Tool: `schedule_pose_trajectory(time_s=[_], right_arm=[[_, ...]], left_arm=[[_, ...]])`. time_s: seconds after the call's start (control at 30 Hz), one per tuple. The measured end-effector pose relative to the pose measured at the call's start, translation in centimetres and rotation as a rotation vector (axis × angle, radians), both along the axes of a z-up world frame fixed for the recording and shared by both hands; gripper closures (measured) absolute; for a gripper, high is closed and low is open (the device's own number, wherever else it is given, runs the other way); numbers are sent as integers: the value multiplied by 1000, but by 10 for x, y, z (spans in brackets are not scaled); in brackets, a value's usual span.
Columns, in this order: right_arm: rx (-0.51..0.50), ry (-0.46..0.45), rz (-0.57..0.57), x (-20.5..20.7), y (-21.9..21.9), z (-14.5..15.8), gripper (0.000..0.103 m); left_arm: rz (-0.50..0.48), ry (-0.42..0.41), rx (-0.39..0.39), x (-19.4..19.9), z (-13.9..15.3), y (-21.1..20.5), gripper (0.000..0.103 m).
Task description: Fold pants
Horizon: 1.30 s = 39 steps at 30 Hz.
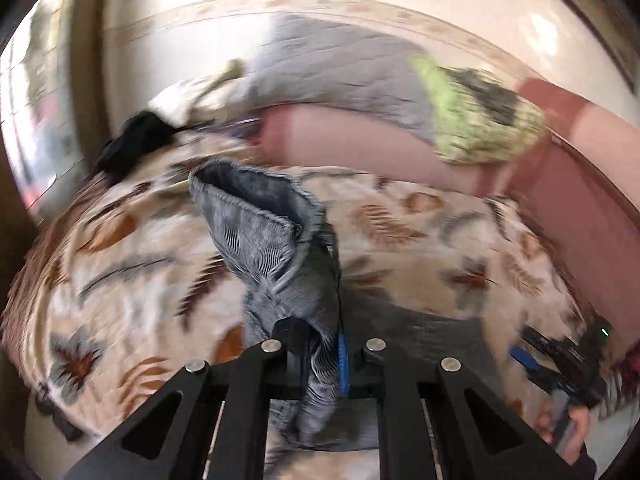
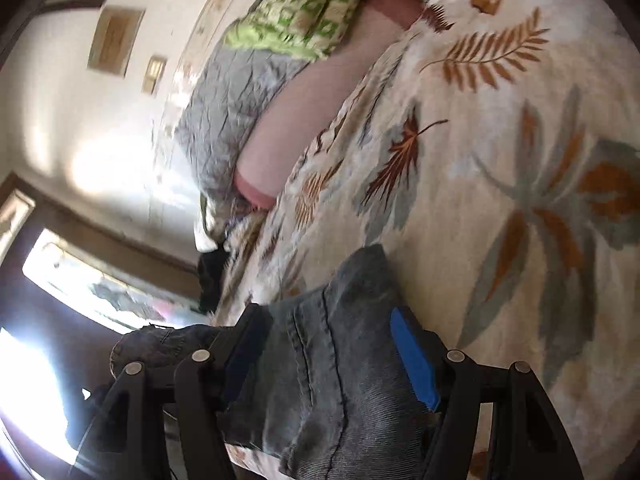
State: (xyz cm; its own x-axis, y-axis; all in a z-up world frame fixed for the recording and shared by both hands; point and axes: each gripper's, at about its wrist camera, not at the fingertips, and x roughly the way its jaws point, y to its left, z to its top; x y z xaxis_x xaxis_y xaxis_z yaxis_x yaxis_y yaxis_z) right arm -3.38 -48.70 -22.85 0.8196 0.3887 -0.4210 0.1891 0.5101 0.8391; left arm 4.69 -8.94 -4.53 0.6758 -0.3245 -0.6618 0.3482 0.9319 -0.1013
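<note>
Denim pants (image 1: 276, 248), one pair, hang over a bed (image 1: 400, 216) spread with a leaf-printed cover. Two tools are at work on them. The left tool (image 1: 320, 344) has its jaws pressed nearly together, pinching a bunched fold of the grey-blue fabric; a hemmed opening of the pants rises from the grip, held clear of the bed cover. The right tool (image 2: 332, 356) stands with its jaws spread fairly wide around a thick, layered part of the same pants (image 2: 320, 360), a stitched seam running between them. One blue pad (image 2: 414, 360) lies against the denim on the right side, and the dark finger on the left side meets the cloth too, so the bundle sits gripped between them. In the left wrist view the right tool (image 1: 560, 356) shows at the far right edge with a hand (image 1: 568, 428) below it.

Farther up the bed lie one grey quilted pillow (image 1: 340, 64), one pink pillow (image 1: 360, 140) in front of it, one green patterned cloth (image 1: 480, 116), and one black garment (image 1: 132, 144) near the edge. Both views are blurred.
</note>
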Motion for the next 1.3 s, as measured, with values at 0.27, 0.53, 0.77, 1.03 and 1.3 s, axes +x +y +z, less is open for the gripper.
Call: schedule_pose_trajectory(time_s=[0.27, 0.53, 0.77, 1.03, 1.3], right_arm=[[7, -15, -68, -12, -20, 4, 33], [46, 23, -98, -18, -37, -6, 27], [43, 2, -4, -6, -23, -2, 27], [63, 31, 144, 26, 12, -10, 27], [58, 95, 173, 39, 26, -26, 27]], left_arm=[[-305, 70, 35, -52, -30, -126, 96], [-455, 249, 97, -65, -89, -172, 96], [-348, 120, 61, -45, -51, -105, 49], [-67, 174, 234, 0, -90, -22, 50], [-27, 339, 191, 20, -131, -2, 50]])
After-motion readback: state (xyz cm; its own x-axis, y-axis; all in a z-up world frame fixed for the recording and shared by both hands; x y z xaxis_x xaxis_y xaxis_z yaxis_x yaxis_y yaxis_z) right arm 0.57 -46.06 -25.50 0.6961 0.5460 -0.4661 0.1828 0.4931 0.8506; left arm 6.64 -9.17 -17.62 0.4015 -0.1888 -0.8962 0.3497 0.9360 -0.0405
